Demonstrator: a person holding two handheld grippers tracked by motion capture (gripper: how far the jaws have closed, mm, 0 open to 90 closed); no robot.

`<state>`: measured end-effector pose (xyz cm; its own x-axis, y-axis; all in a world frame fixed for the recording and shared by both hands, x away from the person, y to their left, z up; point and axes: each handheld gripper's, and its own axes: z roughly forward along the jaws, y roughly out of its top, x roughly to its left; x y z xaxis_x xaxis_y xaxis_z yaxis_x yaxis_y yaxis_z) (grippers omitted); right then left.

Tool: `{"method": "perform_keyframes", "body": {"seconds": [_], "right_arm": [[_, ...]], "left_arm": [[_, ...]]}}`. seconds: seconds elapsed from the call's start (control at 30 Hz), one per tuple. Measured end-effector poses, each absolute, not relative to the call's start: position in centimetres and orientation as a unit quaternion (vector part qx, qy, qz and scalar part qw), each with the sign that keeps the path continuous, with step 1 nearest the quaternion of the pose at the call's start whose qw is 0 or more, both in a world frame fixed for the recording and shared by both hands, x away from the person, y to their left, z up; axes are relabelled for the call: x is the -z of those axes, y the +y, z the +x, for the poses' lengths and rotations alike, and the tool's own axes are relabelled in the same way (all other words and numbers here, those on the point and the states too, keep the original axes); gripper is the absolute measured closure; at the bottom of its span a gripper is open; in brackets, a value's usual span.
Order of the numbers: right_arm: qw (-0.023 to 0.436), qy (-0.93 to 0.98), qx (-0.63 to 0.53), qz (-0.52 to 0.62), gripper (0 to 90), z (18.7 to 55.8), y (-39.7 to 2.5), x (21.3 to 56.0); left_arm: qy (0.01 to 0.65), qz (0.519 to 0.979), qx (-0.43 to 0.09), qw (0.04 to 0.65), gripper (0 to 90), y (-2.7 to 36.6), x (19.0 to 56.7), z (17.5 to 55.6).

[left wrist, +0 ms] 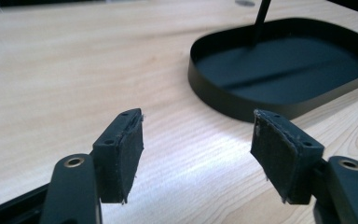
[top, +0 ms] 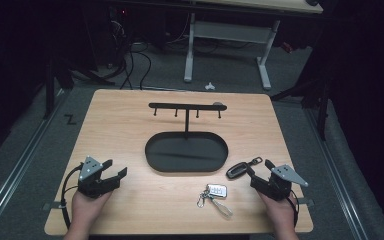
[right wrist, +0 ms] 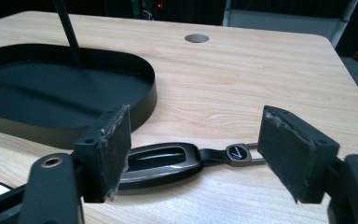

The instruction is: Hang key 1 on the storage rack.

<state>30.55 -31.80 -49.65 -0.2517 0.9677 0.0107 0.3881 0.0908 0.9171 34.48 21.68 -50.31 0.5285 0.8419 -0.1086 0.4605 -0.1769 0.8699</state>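
over on the left of the high view, the left gripper (top: 114, 172) sits low on the wooden table (top: 120, 120), held in the person's left hand (top: 86, 206). its jaws stand apart with only bare wood between them, and the left gripper view confirms it: both black pads (left wrist: 121, 156) are spread wide over the tabletop with nothing in the gap. ahead of them in that view lies the black oval tray (left wrist: 223, 100), near but apart from the jaws.

moving toward the middle, the tray rests at the table's centre, and a thin black post rises from it to carry a hook rack (top: 187, 106) with four small pegs hanging beneath the bar. in front of the tray, nearer the person, lies a white key fob (top: 216, 190) with a ring and clip attached, well apart from both grippers.

further right, a dark key fob (top: 238, 170) lies just beside the tray's right end, its strap and ring pointing away from the tray. the right gripper (top: 259, 171), held in the right hand (top: 280, 210), is right at this fob with its jaws parted. in the right gripper view the dark fob (right wrist: 161, 163) lies flat on the wood between the two open pads (right wrist: 291, 149), partly behind the left pad; whether that pad touches it i cannot tell. the fob's strap tab (right wrist: 238, 154) reaches toward the other pad without meeting it.
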Motion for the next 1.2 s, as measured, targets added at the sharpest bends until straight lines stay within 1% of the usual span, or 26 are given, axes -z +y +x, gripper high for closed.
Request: {"method": "perform_keyframes", "body": {"seconds": [0.13, 0.23, 0.47, 0.83, 0.97, 1.1, 1.2], "right_arm": [[0.325, 0.656, -0.433, 0.527, 22.9, 30.7, -32.2, 50.1], [0.319, 0.653, -0.432, 0.534, 22.4, 30.6, -32.5, 50.3], [0.322, 0.643, -0.435, 0.543, 22.1, 30.1, -33.0, 50.1], [0.317, 0.660, -0.424, 0.532, 21.7, 30.7, -32.3, 50.1], [0.312, 0.663, -0.425, 0.531, 22.3, 30.8, -32.2, 50.1], [0.315, 0.673, -0.416, 0.524, 24.5, 31.0, -31.6, 50.1], [0.307, 0.679, -0.407, 0.528, 26.7, 31.4, -31.1, 50.4]], "left_arm": [[0.443, 0.742, -0.207, 0.460, 34.2, 21.5, 50.6, 34.8], [0.443, 0.739, -0.201, 0.466, 34.2, 21.5, 50.6, 35.0], [0.438, 0.742, -0.195, 0.468, 34.2, 21.3, 50.8, 35.0], [0.427, 0.757, -0.199, 0.453, 34.6, 20.8, 51.3, 35.0], [0.422, 0.762, -0.200, 0.449, 34.5, 20.8, 51.4, 35.0], [0.415, 0.768, -0.204, 0.444, 34.5, 20.5, 51.5, 34.9], [0.410, 0.771, -0.203, 0.443, 34.5, 20.3, 51.6, 34.9]]}}
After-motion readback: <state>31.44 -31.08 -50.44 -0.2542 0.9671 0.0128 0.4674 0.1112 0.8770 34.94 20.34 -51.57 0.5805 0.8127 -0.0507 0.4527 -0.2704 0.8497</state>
